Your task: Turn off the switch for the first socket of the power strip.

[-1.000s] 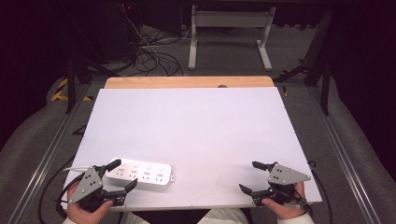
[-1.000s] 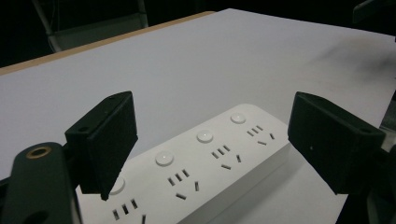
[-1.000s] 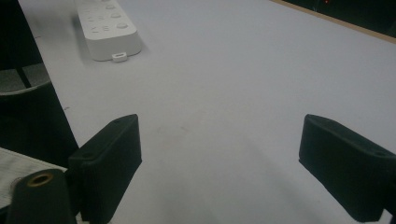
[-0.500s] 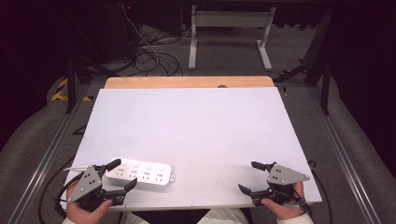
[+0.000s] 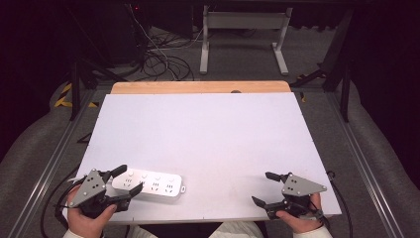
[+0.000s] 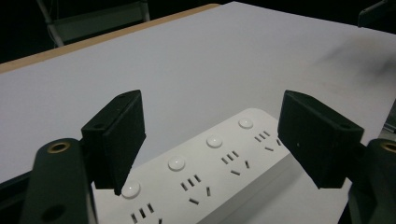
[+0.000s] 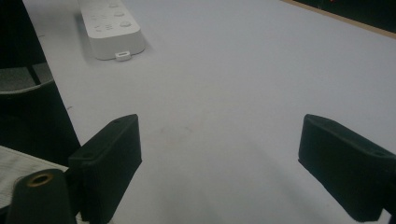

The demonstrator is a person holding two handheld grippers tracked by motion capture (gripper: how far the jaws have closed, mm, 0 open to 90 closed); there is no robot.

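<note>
Item: white power strip [image 5: 151, 184], lying flat near the front-left edge of the white surface [image 5: 208, 134]. My left gripper [image 5: 123, 184]: jaws apart, straddling the strip's left end. My right gripper [image 5: 265, 188]: jaws apart, over bare surface at front right, well apart from the strip.

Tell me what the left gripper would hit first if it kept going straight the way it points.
The white power strip: the open left gripper already straddles its near end, so its body would probably meet the strip's end almost at once.
</note>
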